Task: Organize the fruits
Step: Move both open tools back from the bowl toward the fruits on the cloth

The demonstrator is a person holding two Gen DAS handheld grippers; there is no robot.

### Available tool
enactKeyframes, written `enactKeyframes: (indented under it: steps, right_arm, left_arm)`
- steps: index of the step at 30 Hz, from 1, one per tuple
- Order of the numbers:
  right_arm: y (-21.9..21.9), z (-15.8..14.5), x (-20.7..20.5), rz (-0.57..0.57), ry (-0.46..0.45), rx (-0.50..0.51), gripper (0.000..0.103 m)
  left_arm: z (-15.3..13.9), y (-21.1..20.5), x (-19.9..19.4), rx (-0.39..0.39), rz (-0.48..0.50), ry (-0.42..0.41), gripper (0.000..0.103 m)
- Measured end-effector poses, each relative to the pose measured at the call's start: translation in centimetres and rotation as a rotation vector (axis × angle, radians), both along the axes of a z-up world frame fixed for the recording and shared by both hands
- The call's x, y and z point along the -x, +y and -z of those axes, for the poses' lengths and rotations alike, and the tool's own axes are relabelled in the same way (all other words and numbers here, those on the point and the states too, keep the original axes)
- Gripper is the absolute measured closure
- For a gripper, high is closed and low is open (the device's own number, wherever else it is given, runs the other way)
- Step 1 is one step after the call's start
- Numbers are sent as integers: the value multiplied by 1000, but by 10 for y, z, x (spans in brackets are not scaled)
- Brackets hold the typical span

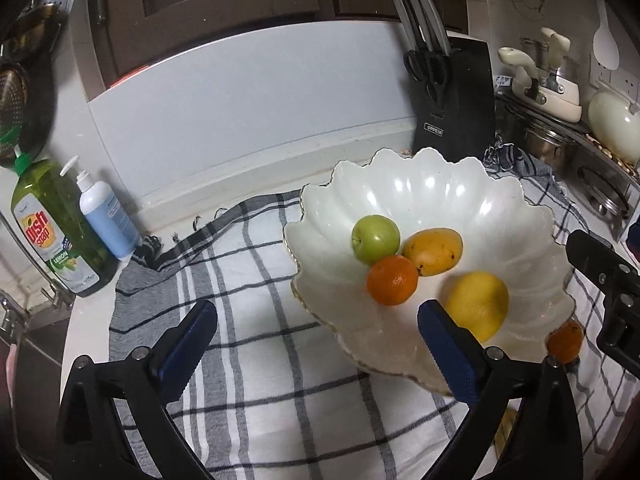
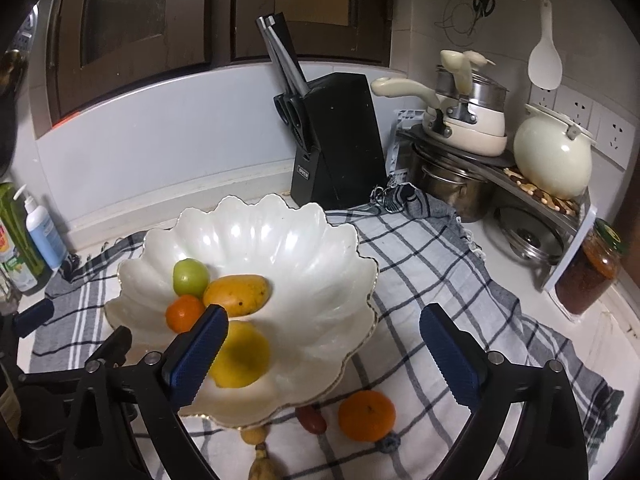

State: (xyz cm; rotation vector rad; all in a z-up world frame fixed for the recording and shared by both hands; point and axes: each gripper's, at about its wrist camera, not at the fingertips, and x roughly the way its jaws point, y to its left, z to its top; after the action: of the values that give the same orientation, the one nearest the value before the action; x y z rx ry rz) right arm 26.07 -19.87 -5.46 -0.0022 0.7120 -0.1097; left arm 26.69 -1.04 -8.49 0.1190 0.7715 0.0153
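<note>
I have four fruits in the white scalloped bowl [image 2: 280,240] on the checked cloth over the desk: a green apple [image 1: 375,238], a mango [image 1: 433,251], a small orange [image 1: 392,280] and a lemon [image 1: 478,305]. My left tool [image 1: 316,344] and right tool [image 2: 322,350] both gape wide, grasping nothing. Left to do: a second orange [image 2: 367,415], a small red fruit [image 2: 311,419] and a brownish one [image 2: 253,436] lie on the cloth just beside the bowl's near rim.

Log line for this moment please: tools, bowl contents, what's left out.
left tool open, empty | right tool open, empty | bowl: green apple, mango, orange, lemon | on cloth: second orange
</note>
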Motion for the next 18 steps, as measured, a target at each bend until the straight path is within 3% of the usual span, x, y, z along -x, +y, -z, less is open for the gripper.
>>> enactKeyframes:
  steps: [18]
  right_arm:
    - [-20,-7,56,39,-35,-24,5]
  left_arm:
    - [-10,-16,54,19,14,-18,0]
